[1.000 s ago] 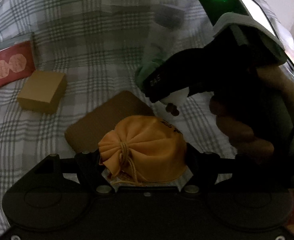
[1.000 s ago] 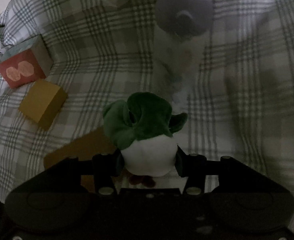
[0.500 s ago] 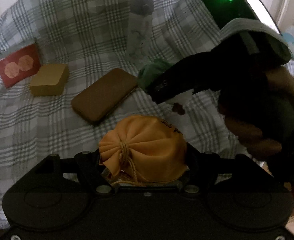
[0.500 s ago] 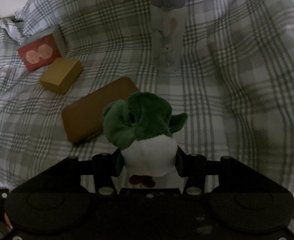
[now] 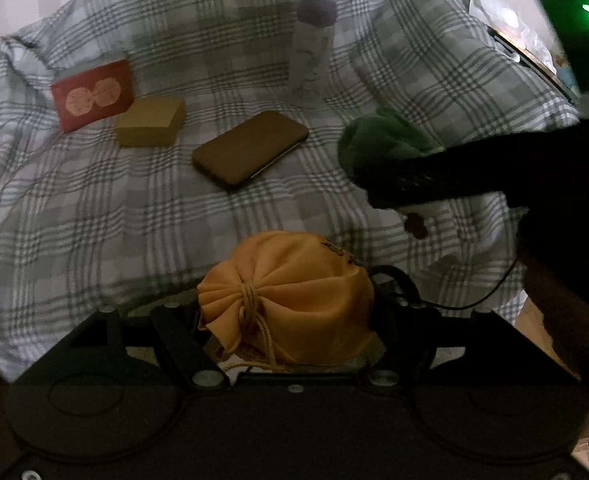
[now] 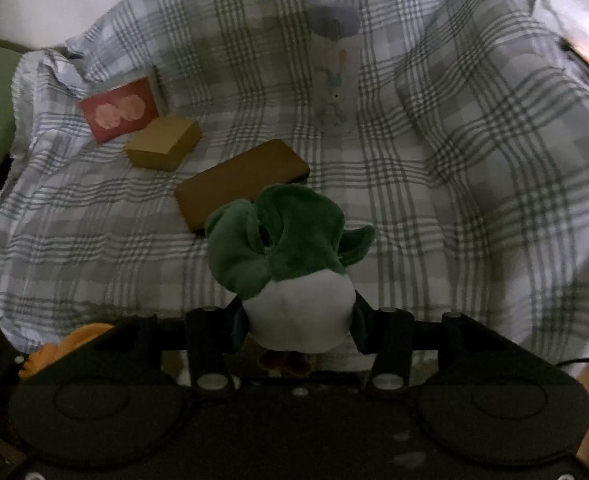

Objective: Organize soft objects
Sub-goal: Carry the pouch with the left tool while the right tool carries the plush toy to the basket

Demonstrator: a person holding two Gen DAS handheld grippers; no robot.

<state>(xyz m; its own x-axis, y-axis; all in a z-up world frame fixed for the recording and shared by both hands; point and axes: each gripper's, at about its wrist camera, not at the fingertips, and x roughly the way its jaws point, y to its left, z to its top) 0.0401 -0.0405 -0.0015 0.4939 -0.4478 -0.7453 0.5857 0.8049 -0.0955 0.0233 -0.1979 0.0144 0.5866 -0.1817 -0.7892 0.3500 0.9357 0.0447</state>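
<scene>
**Both soft items in hand, carried clear of the bed; no drop-off place in view**

I find both grippers loaded. The left gripper [image 5: 290, 316] has its jaws closed on an orange drawstring pouch [image 5: 294, 300], which sits between the fingers with its tied neck and cord facing the camera. The right gripper [image 6: 296, 316] has its jaws closed on the white belly of a green plush toy [image 6: 290, 252]; the toy's green head projects forward of the fingers. In the left view the toy appears at the right, held above the bedding and apart from the pouch.

On the checked bedspread [image 6: 474, 152] I note four items lying loose: a red card [image 6: 120, 110], a tan box [image 6: 164, 142] just beside it, a flat brown case [image 6: 234, 186] nearer the middle, and a pale bottle with a dark cap [image 6: 334, 64] farther back. All look rigid, and none is touched by either gripper.

My judgement: the pick-up step is done for both soft items and the carry is in hand, the hard goods being left on the bed. The next move calls for a place to set pouch and toy together. I see no basket or bin in either view, so I cannot say where that is. I would hold both grips firm, since both items are squashy, and release one at a time.
</scene>
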